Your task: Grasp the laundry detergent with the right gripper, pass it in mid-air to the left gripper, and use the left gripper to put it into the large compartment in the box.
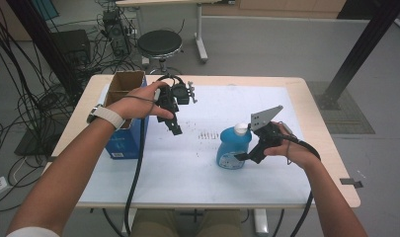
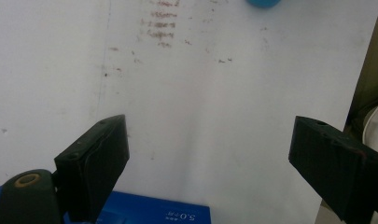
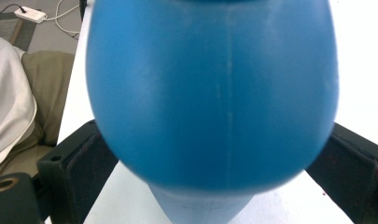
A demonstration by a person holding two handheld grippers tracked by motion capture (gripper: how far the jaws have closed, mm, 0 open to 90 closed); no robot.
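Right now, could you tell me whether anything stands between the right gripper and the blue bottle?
Nothing visible does. The blue bottle already sits between the jaws of the right gripper, one jaw on each flank; whether the pads press on it I cannot tell.

Seen from above the near edge, looking forward and down over the whole white worktop (image 1: 187,173). From the left hand-held gripper (image 2: 210,158), facing down across bare worktop, blue bottle (image 2: 263,3) at the far edge. From the right hand-held gripper (image 3: 214,154), pressed close against that same bottle.
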